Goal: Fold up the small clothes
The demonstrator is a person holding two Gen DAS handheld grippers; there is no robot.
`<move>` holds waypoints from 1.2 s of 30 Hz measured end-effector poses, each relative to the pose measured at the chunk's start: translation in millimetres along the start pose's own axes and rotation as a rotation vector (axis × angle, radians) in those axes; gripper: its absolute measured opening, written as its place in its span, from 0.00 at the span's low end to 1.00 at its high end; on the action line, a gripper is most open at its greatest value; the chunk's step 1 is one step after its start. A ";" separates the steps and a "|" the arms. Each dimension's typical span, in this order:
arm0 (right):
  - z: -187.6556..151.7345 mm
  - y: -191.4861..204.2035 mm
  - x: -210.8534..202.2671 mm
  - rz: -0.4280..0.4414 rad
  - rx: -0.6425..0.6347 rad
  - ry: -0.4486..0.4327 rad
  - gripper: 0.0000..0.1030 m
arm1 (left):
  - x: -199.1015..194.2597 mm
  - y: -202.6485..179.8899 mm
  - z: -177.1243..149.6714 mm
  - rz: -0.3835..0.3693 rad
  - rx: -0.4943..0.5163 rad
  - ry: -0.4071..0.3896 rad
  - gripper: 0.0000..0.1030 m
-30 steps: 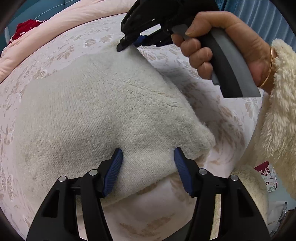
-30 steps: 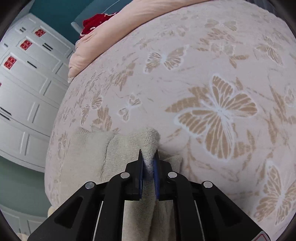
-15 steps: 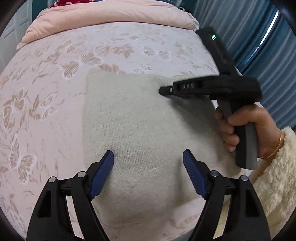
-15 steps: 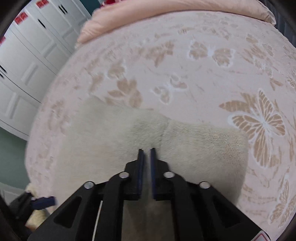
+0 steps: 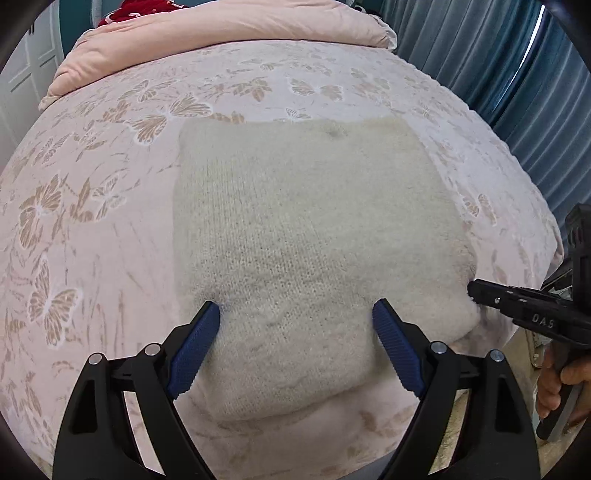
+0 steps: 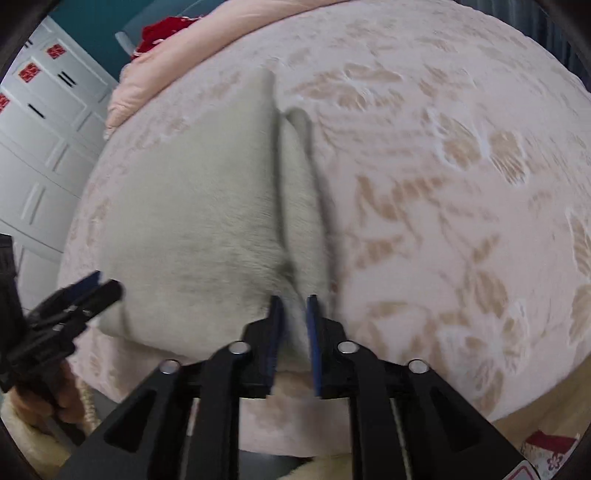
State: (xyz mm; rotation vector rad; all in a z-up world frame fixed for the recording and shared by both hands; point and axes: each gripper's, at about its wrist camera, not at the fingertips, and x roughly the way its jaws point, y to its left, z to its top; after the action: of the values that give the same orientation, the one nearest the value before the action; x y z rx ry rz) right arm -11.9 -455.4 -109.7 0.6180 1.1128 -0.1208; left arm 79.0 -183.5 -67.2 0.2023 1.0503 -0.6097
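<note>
Two blue-padded fingers of the left gripper (image 5: 295, 347) stood far apart in the left wrist view and were opening wider, straddling the near part of the cream knit garment (image 5: 306, 229) without clamping it; whether the pads brushed the wool could not be told. The garment lay as a squarish folded block on the butterfly-print bedspread (image 5: 92, 206), its near edge close to the bed's front edge and a pink quilt (image 5: 221, 29) bunched at the far end. At the right margin the right gripper (image 5: 476, 291) reached in, its tip at the garment's right edge, with the person's hand (image 5: 557, 384) on its handle.

Seen from the right wrist, though blurred, the right gripper (image 6: 295, 321) had its jaws only a little apart and opening, with the near end of a narrow folded strip of the garment (image 6: 192, 206) between them; the pads did not appear to pinch it. The left gripper (image 6: 96, 288) showed at the left, at the garment's near corner.

Judging by this, the step was releasing and squaring the fold. To do it well, I would let both tools come fully clear before lifting, so no loops snag on the ribbed pads, then press the side strip flat against the main panel and line up the near edges, since soft knit creeps and springs open.
</note>
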 end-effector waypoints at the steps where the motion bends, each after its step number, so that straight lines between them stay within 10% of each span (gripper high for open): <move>1: 1.3 1.1 -9.1 0.023 0.037 -0.019 0.30 | 1.1 -4.2 -3.1 0.027 0.021 -0.007 0.80; 6: -0.7 59.6 -54.9 0.020 -0.112 -0.167 0.21 | -13.1 -11.4 -8.8 0.075 0.055 -0.018 0.80; 10: -6.8 50.1 5.3 -0.069 -0.133 -0.020 0.00 | -17.3 -3.8 -14.4 0.089 0.015 0.000 0.80; 18: 8.0 106.8 -42.0 0.149 -0.126 -0.115 0.00 | -37.7 15.7 -30.3 0.139 -0.015 0.013 0.80; 25: -1.8 155.6 70.2 0.036 -0.246 0.109 0.00 | -49.4 41.6 -45.6 0.205 -0.058 0.022 0.80; 28: -1.5 155.5 42.3 0.077 -0.199 0.060 0.00 | -54.8 52.9 -47.8 0.214 -0.071 0.025 0.80; 31: -4.4 129.5 -11.7 0.129 -0.123 -0.047 0.12 | -57.2 62.9 -48.7 0.191 -0.099 0.024 0.85; 34: -12.9 81.0 -48.9 0.053 -0.025 -0.166 0.61 | -57.2 71.8 -47.8 0.061 -0.200 -0.002 0.89; 36: -17.7 45.8 -57.4 0.012 0.046 -0.199 0.71 | -51.9 73.8 -44.5 -0.002 -0.269 -0.012 0.91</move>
State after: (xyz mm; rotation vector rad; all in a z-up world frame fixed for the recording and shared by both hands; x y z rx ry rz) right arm -34.3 -420.2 -46.8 0.6389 0.9163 -0.1937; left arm 68.7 -84.3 -54.1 -0.0379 1.1095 -0.4652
